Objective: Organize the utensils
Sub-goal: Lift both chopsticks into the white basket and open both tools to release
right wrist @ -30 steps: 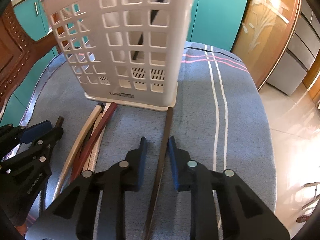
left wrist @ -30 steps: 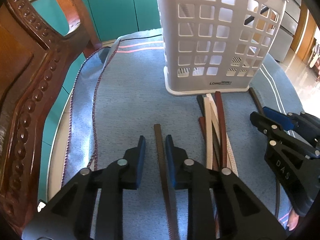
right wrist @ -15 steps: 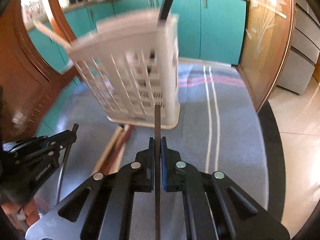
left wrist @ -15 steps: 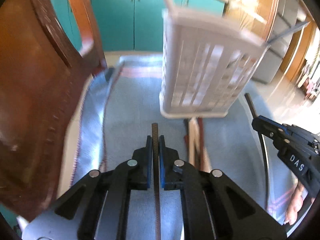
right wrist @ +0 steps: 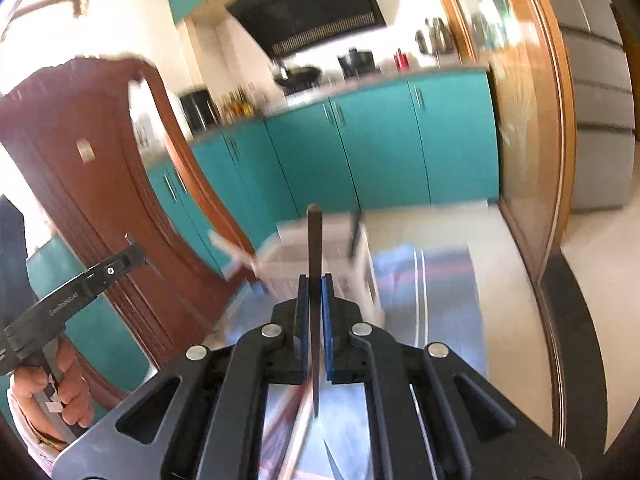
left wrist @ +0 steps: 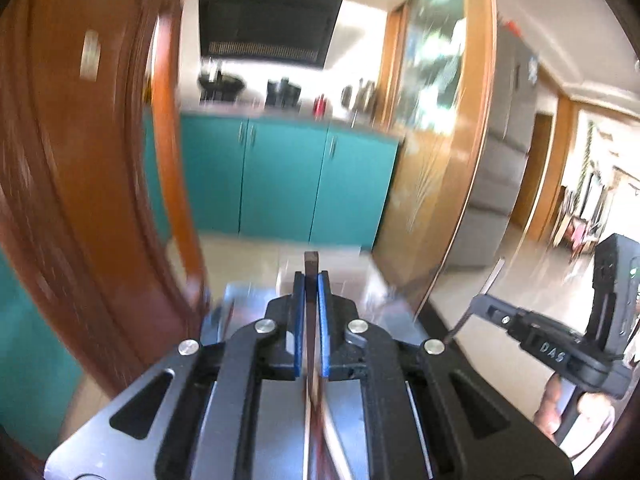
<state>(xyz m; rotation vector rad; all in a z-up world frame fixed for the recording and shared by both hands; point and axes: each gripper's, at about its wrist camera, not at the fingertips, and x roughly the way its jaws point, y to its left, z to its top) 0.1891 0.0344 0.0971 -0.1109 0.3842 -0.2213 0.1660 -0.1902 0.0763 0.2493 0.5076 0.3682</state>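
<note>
Left gripper & right gripper each clamp a thin dark flat-sided chopstick (white lattice basket blurred).

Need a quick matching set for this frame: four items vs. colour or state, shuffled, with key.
Items:
1. left gripper
2. kitchen cabinets
3. white basket
4. chair back

States:
A. teal
B. reddish-brown wood
C. shut on a dark chopstick
D. on the striped cloth, sticks poking out

Pairs: 1-C, 2-A, 3-D, 4-B
</note>
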